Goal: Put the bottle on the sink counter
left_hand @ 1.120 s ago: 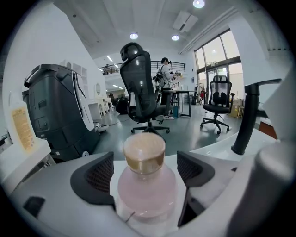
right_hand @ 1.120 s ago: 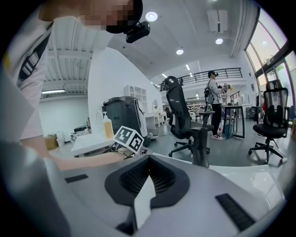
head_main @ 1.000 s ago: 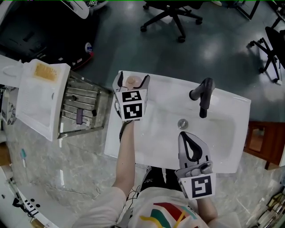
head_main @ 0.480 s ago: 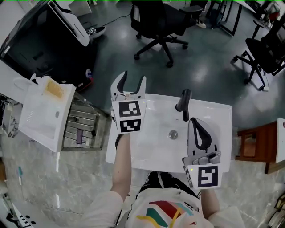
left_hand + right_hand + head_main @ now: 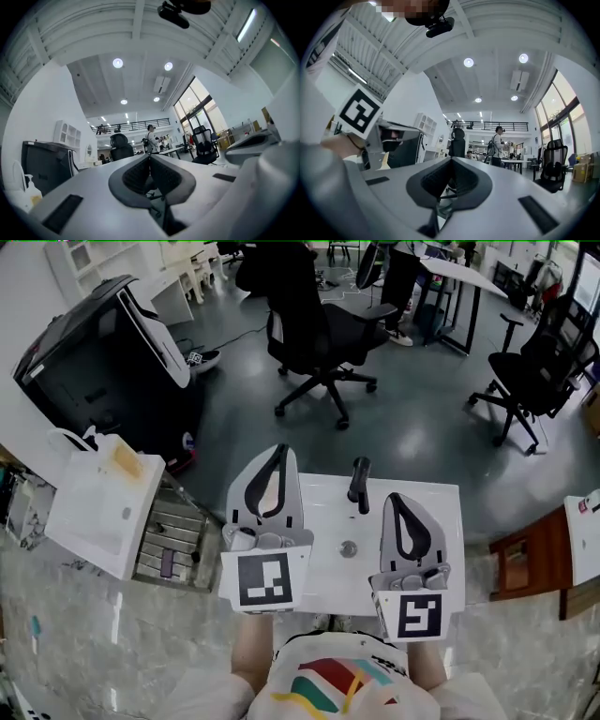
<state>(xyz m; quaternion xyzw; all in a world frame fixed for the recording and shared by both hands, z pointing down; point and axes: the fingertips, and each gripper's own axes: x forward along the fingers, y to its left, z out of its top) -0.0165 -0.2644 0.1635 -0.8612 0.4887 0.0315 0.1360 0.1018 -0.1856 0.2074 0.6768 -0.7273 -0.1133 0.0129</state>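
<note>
Both rose above one sink (image 5: 325, 514): left gripper (image 5: 279, 448) just closed its jaws empty, right gripper (image 5: 392, 498) shut empty.

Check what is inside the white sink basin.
Only the drain shows in the sink, near the faucet. The left hand-held gripper and right hand-held gripper cover its sides; anything there is hidden.

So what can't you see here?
Bottle: nowhere clear; in the head view the left tool covers the sink's left side.
Sink's near corners: head view, hidden behind the left tool and right tool.
Both gripper views: aimed across the room, no sink shown.
</note>
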